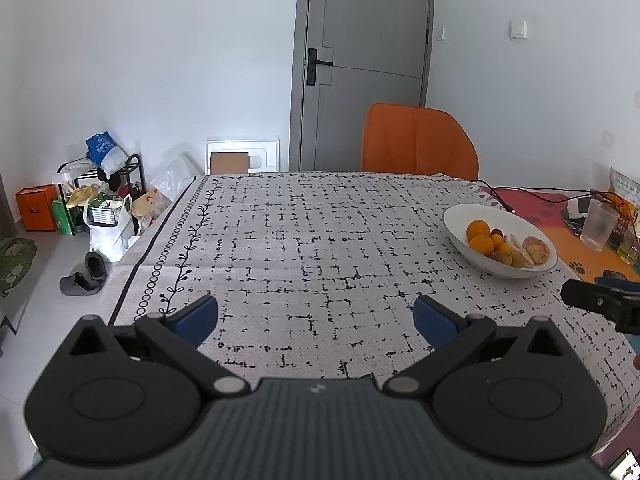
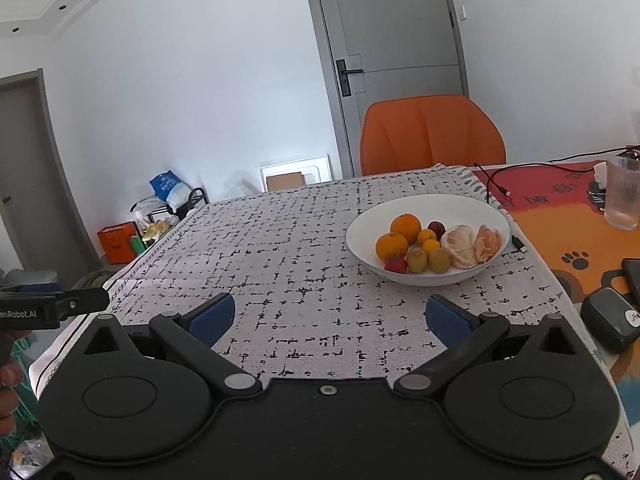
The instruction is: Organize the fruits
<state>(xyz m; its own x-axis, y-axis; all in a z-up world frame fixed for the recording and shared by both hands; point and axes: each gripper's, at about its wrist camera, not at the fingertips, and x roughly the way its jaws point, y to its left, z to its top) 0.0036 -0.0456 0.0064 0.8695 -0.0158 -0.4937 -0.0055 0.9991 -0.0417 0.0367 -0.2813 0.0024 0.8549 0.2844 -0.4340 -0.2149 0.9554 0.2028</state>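
Note:
A white bowl (image 2: pixel 360 236) stands on the patterned tablecloth (image 2: pixel 280 248) and holds several fruits: two oranges (image 2: pixel 405 228), small yellow fruits, two green-brown fruits (image 2: pixel 439 260), red fruits and peeled citrus pieces (image 2: pixel 460 246). The bowl also shows at the right in the left wrist view (image 1: pixel 456 220). My right gripper (image 2: pixel 330 322) is open and empty, above the cloth in front of the bowl. My left gripper (image 1: pixel 316 316) is open and empty over bare cloth, left of the bowl. The right gripper's tip (image 1: pixel 592 300) shows at the left wrist view's right edge.
An orange chair (image 2: pixel 428 136) stands at the table's far side. A glass (image 2: pixel 622 192), a black cable (image 2: pixel 496 184) and dark devices (image 2: pixel 608 320) lie on the orange mat to the right. Bags, shoes and a rack (image 1: pixel 100 208) stand on the floor at left.

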